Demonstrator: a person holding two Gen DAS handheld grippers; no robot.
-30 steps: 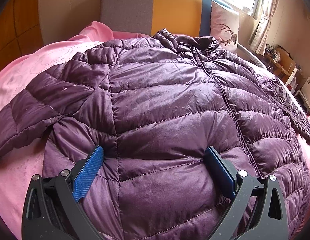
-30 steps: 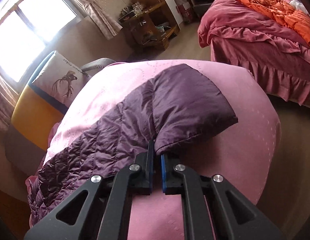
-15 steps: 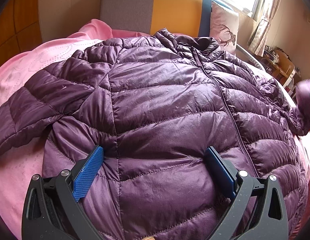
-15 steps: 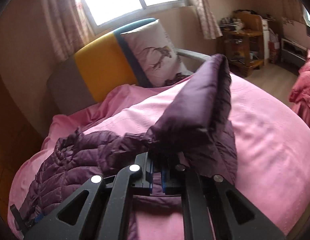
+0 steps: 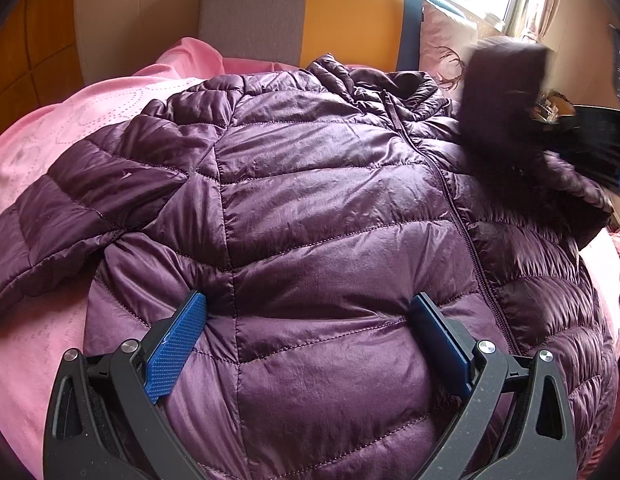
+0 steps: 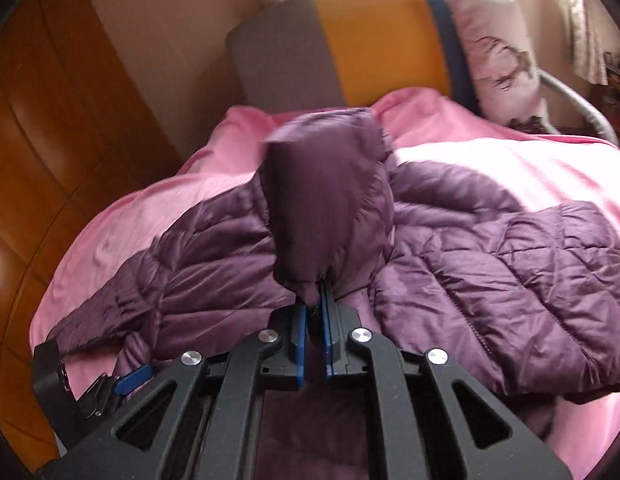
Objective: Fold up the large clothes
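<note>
One sleeve (image 6: pixel 326 208) is mid-fold: right gripper (image 6: pixel 313 312) pinches its cuff, jaws starting to open; left gripper (image 5: pixel 306 320), spread, pins the jacket (image 5: pixel 310 208) at 6 o'clock. Next, drop it across the chest.

The jacket (image 5: pixel 310 208) lies spread front-up on the bed (image 5: pixel 50 152), its collar toward the headboard (image 5: pixel 302 12) and a pillow (image 5: pixel 442 40) leaning against the headboard's right end. The left gripper (image 5: pixel 306 336) sits at the jacket's near hem, its fingers (image 5: pixel 174 344) apart on the fabric. The right gripper (image 6: pixel 313 320), at the jacket's right side, holds one sleeve (image 6: pixel 330 200) raised above the chest, while the other sleeve (image 5: pixel 70 216) lies out to the left on the bed.
</note>
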